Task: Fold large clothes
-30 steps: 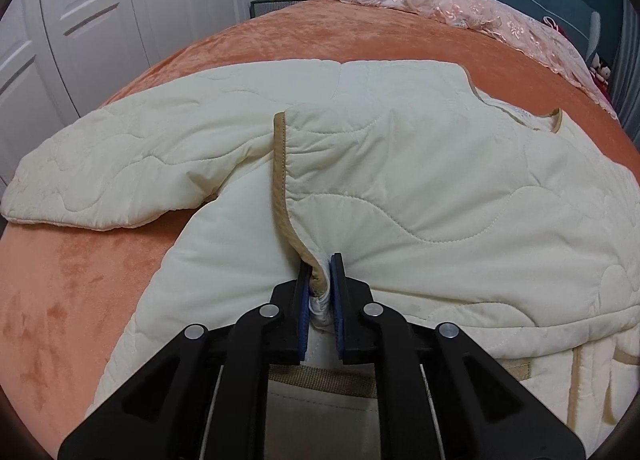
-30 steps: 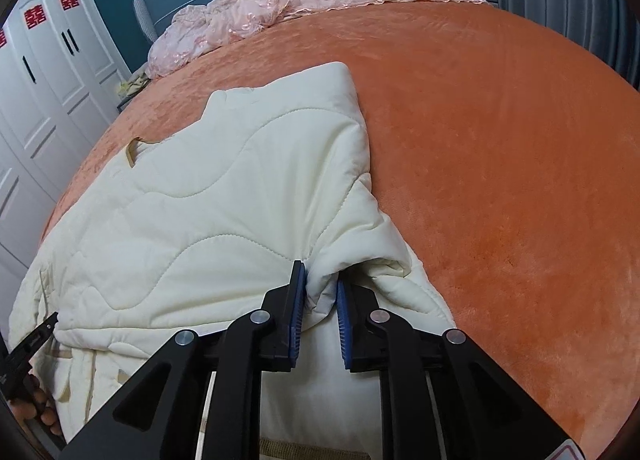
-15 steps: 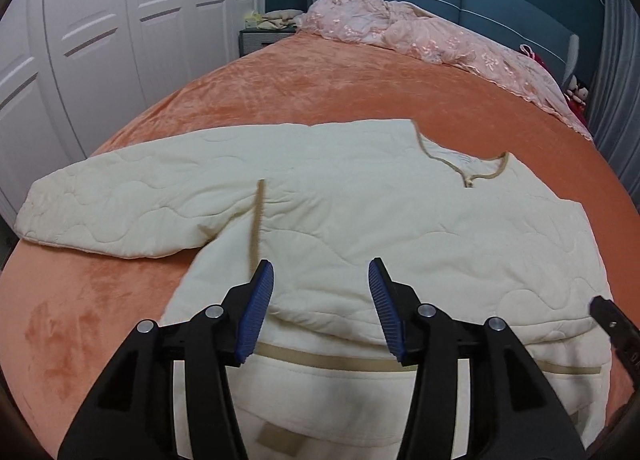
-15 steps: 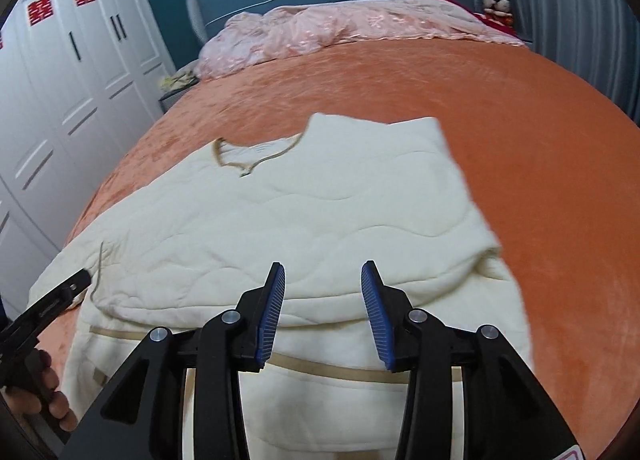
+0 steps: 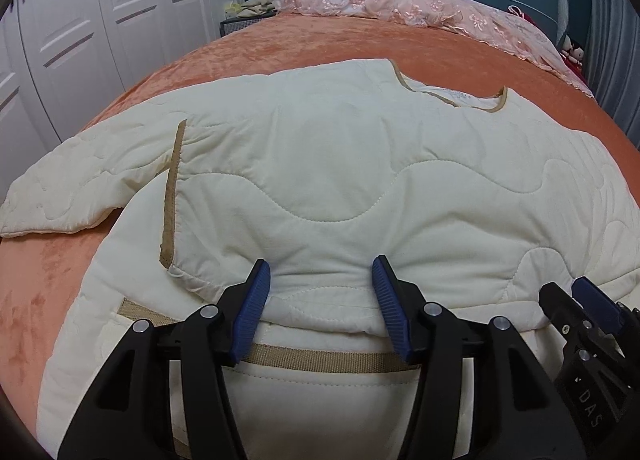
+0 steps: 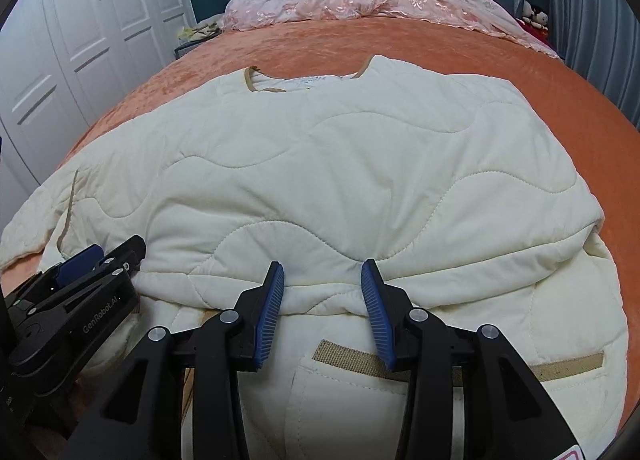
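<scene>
Both grippers, left gripper (image 5: 321,302) and right gripper (image 6: 322,302), hover with jaws spread, grasping nothing, at the folded edge of the cream quilted jacket (image 5: 340,163) on the orange bedspread (image 5: 360,39).

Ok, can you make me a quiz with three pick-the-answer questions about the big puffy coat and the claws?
1. Where does the cream coat lie?
A. on the orange bed cover
B. on the floor
C. on a chair

2. What colour is the trim at the coat's neck?
A. red
B. tan
C. black

3. How are the left claw and the right claw?
A. both shut on the coat
B. one open, one shut
C. both open

Answers: 1 A, orange cover shows all around the coat. 2 B, a tan band edges the neck opening. 3 C, a wide gap shows between each claw's blue pads.
</scene>
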`<state>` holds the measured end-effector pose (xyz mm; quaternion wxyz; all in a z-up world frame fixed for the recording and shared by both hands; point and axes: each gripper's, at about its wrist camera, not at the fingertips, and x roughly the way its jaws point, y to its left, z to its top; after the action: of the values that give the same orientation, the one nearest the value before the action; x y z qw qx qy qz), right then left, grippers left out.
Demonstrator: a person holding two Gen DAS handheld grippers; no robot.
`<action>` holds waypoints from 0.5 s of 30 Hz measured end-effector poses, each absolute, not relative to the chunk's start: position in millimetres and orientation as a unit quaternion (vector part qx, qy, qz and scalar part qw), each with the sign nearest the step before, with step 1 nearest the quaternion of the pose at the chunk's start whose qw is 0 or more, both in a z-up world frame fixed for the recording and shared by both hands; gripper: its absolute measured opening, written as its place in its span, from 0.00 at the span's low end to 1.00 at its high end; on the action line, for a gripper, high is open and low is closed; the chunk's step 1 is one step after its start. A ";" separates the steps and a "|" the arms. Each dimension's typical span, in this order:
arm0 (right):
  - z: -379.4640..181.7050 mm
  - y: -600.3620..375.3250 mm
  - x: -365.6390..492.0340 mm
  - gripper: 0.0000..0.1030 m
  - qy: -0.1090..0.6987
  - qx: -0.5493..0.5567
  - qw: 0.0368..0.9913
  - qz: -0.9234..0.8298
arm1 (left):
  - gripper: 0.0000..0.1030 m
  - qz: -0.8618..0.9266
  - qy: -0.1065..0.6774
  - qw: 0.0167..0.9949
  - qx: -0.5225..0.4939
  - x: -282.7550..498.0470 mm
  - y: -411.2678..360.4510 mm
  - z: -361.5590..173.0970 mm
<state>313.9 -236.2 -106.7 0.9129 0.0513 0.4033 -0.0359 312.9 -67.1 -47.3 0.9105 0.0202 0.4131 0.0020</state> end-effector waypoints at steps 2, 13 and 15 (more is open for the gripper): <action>-107.7 -233.2 311.8 0.40 0.398 0.042 0.916 -0.040 | 0.50 0.005 0.406 0.913 0.026 310.8 -69.0 -48.4; -112.2 -229.8 308.6 0.40 0.377 0.028 0.924 -0.048 | 0.50 0.012 0.391 0.920 0.037 307.4 -72.0 -53.4; -112.4 -228.6 308.5 0.40 0.375 0.026 0.925 -0.050 | 0.50 0.012 0.390 0.920 0.036 306.9 -71.7 -53.5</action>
<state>308.5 -228.6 -112.4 0.9254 0.0263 0.3747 -0.0498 306.9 -71.7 -53.5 0.9200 0.0358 0.3901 0.0120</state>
